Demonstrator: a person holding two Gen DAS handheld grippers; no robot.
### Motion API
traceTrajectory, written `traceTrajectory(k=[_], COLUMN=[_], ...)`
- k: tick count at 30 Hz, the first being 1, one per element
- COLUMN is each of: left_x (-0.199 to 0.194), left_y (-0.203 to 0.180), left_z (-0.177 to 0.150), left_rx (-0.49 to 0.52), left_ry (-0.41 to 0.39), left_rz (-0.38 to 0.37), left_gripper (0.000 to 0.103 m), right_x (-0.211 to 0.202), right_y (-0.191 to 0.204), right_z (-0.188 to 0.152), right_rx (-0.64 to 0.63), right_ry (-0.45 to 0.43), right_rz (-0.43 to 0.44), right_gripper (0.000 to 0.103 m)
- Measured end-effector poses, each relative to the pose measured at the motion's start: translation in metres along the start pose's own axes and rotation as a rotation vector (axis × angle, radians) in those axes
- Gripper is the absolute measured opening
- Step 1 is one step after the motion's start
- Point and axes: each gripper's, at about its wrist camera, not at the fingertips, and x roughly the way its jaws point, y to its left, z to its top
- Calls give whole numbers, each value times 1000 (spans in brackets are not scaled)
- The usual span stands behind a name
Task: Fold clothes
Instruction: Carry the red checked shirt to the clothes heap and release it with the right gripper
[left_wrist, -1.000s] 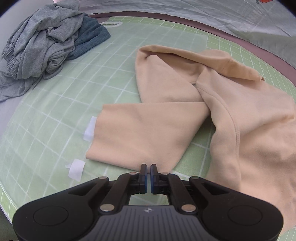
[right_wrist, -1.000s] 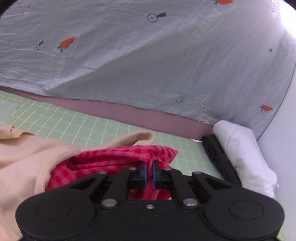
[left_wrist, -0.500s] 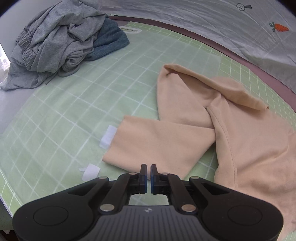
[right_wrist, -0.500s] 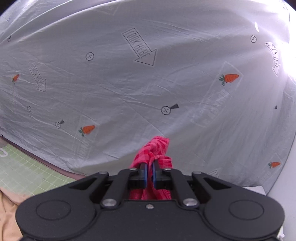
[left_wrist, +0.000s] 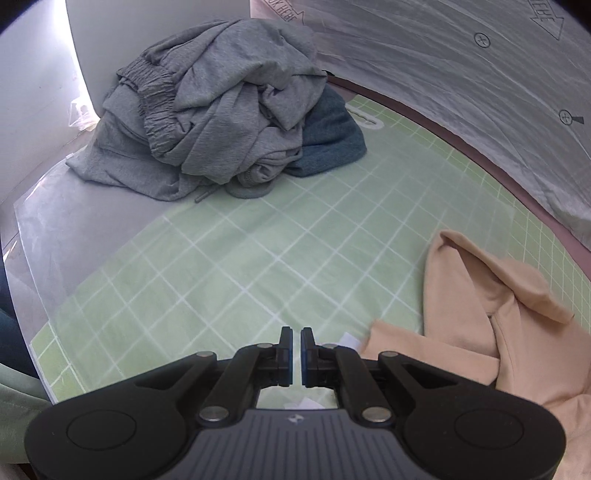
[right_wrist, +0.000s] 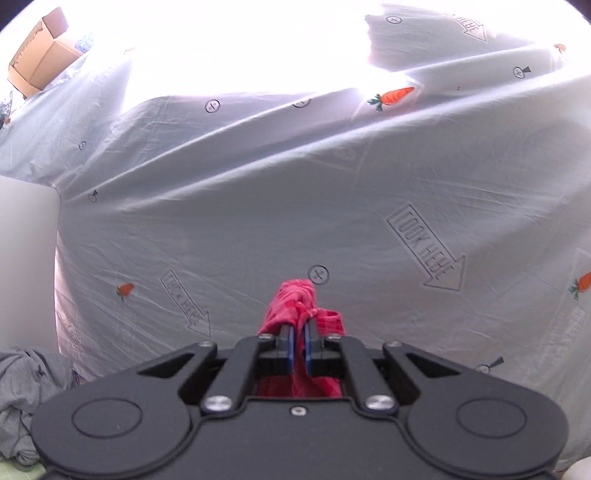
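1 red cloth (right_wrist: 295, 306), 1 beige garment (left_wrist: 491, 325), 1 grey heap (left_wrist: 210, 122).

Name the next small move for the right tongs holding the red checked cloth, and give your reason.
Probably lower the red checked cloth onto the bare green grid mat: the right tongs pinch it bunched in the air, and the left tongs grip nothing.
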Motion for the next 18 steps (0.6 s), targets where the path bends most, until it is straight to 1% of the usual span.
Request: traceTrajectory(k=[3, 10, 13, 16, 17, 18], left_x=[1, 8, 13, 19, 22, 25], left_y=[25, 79, 101, 121, 127, 131], left_z=[15, 50, 65, 77, 80, 82], left_rx=[-32, -98, -127, -160, -171, -183], left_ry=[-4, -8, -14, -20, -21, -19], left_rz=[16, 55, 77, 101, 108, 115], left_gripper=[7, 7, 7, 7, 7, 7], right_x=[21, 68, 85, 105, 112, 121], right_y=[34, 134, 176, 224, 241, 259], right_z=[14, 22, 15, -4, -16, -33], right_rx=[22, 61, 87, 105, 108, 119], right_ry=[-16, 14, 41, 91, 128, 189], right_rz=[74, 246, 320, 401, 430, 467], right_gripper=[6, 6, 6, 6, 6, 6])
